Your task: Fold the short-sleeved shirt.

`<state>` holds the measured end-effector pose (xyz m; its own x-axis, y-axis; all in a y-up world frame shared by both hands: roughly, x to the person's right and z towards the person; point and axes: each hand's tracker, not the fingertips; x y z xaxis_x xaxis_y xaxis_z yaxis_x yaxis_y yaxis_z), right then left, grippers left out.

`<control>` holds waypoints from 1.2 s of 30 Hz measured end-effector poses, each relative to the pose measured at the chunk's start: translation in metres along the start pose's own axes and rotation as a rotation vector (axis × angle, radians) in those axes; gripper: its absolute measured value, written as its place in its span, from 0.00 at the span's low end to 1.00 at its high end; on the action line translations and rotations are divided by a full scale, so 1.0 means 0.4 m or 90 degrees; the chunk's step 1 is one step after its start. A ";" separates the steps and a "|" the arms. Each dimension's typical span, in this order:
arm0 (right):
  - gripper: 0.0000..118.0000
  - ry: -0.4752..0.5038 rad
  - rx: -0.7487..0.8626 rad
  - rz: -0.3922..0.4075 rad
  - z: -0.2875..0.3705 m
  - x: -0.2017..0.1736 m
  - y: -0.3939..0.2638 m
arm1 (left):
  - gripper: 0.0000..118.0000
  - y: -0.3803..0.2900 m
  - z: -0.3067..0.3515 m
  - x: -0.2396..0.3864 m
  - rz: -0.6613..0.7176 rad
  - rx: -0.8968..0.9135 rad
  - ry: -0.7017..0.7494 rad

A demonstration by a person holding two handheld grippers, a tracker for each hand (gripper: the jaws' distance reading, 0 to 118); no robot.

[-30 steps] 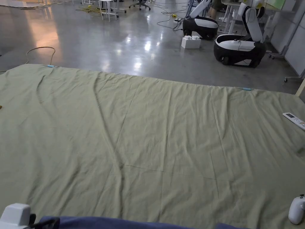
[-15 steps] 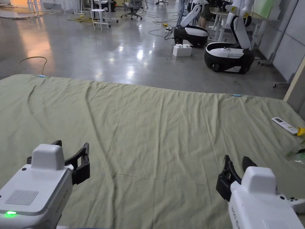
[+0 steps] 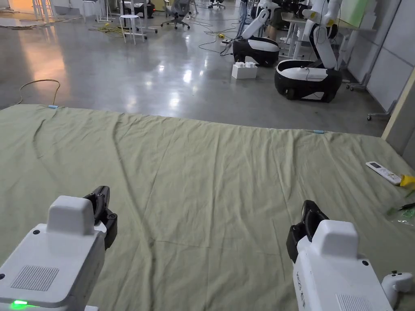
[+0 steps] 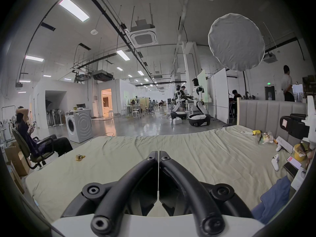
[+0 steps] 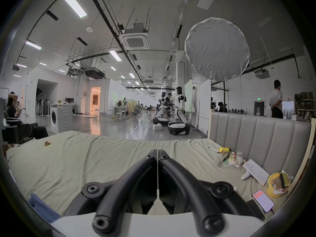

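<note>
A blue shirt [image 4: 273, 201] lies bunched on the near edge of a bed covered with a pale green sheet [image 3: 210, 182]. The right gripper view has this blue shirt [image 5: 42, 206] at its lower left. My left gripper [image 3: 101, 200] hovers over the sheet at the near left, its jaws pressed together on nothing. The left gripper view confirms the left gripper [image 4: 158, 154] is shut. My right gripper [image 3: 310, 212] hovers at the near right, also shut and holding nothing, as its own view shows [image 5: 157, 152]. Both grippers point away from the shirt, which lies behind them.
Along the bed's right side by the padded headboard [image 5: 256, 138] lie a remote control [image 3: 383, 172], a white game controller [image 3: 395, 283], a phone [image 5: 263, 200], papers and a yellow bowl [image 5: 277, 184]. A small yellow scrap [image 4: 80, 157] sits far left. Wheeled robots [image 3: 308, 79] stand on the floor beyond.
Both grippers have risen into the head view over the last second. Half a second ago their jaws stood apart; now both are shut. The head camera has tilted up slightly.
</note>
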<state>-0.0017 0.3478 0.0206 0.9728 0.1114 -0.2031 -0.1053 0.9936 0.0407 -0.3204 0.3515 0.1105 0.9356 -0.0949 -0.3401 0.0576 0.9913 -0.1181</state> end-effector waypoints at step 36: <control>0.01 0.066 -0.143 0.042 -0.017 -0.045 -0.105 | 0.25 -0.605 -0.025 -0.510 0.618 -0.533 -0.318</control>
<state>-0.0162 0.3042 0.0158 0.9371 0.1660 -0.3072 -0.2224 0.9619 -0.1588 -0.5289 0.1300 0.1991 0.5137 0.8172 -0.2612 -0.7436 0.2723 -0.6107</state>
